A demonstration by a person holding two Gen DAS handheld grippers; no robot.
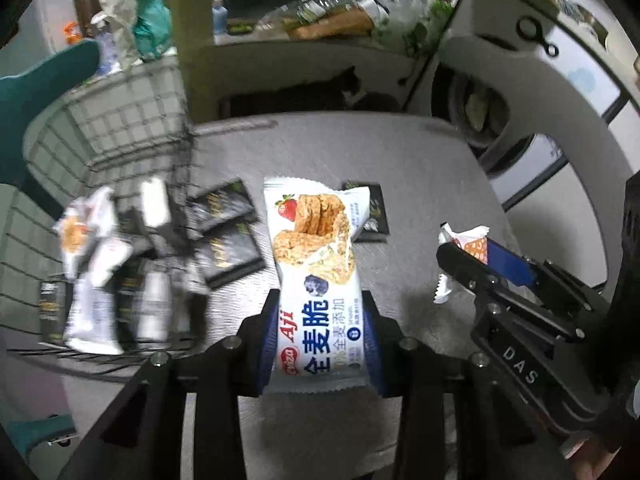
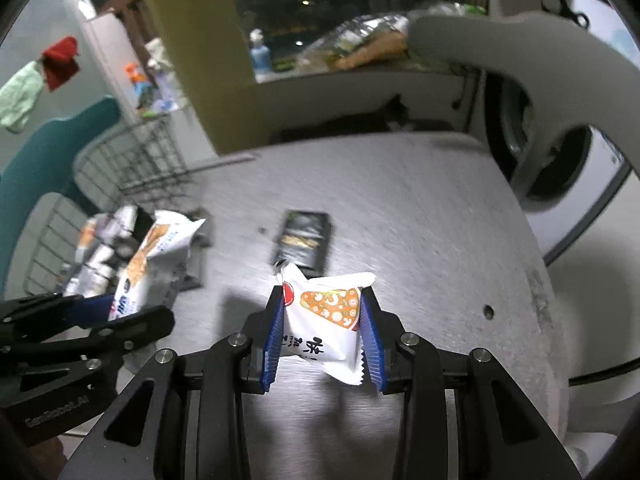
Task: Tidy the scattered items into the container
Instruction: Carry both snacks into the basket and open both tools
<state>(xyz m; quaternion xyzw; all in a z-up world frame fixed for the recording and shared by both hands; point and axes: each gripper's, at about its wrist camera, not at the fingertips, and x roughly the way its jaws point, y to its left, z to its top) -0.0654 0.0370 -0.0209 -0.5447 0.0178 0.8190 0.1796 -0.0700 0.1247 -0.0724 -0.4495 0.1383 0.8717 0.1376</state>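
My left gripper is shut on a white Aji cracker packet and holds it above the grey table. My right gripper is shut on a small white snack packet with a pizza picture; that gripper also shows in the left wrist view. The wire basket stands at the left and holds several white and black packets. A black sachet lies on the table ahead of the right gripper. More black sachets lie by the basket.
A grey chair back curves over the table's right side. A teal chair stands behind the basket. A cat lies beyond the table's far edge. A cluttered ledge runs along the back.
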